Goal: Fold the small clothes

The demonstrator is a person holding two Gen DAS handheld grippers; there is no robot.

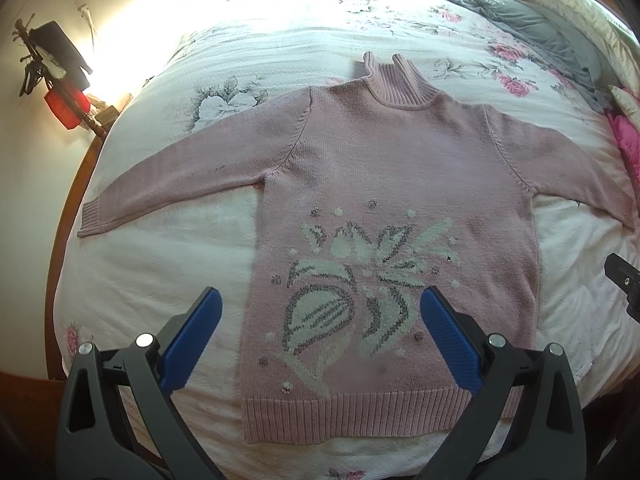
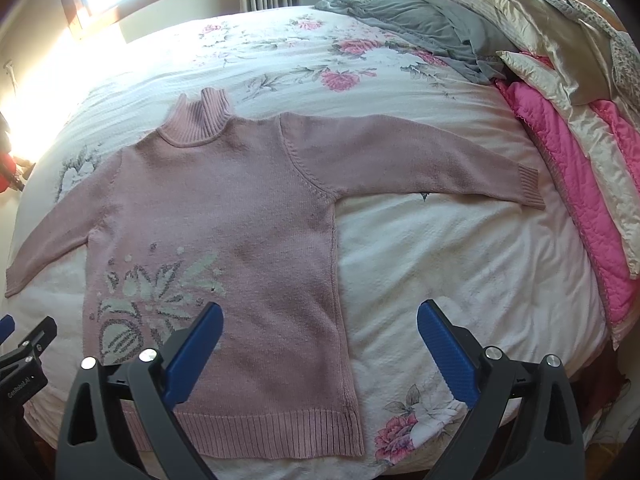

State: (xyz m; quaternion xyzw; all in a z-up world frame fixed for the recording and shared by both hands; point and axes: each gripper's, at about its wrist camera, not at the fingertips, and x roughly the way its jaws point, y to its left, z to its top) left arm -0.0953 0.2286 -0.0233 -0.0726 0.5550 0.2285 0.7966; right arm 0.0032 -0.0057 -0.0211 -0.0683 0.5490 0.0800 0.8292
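Left gripper [image 1: 320,300] and right gripper [image 2: 320,316] both hang wide open, holding nothing, over the near hem of the pink sweater [image 1: 392,184], spread flat, sleeves out, on the floral bedspread [image 1: 280,40].

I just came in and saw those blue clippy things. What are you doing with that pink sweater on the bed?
A person holds two grippers above a pink turtleneck sweater to fold it. It lies flat, front up, both sleeves spread out, on the flowery bedspread. The left gripper and the right gripper are both open, hovering near the sweater's bottom hem, holding nothing. No fold has been made yet.
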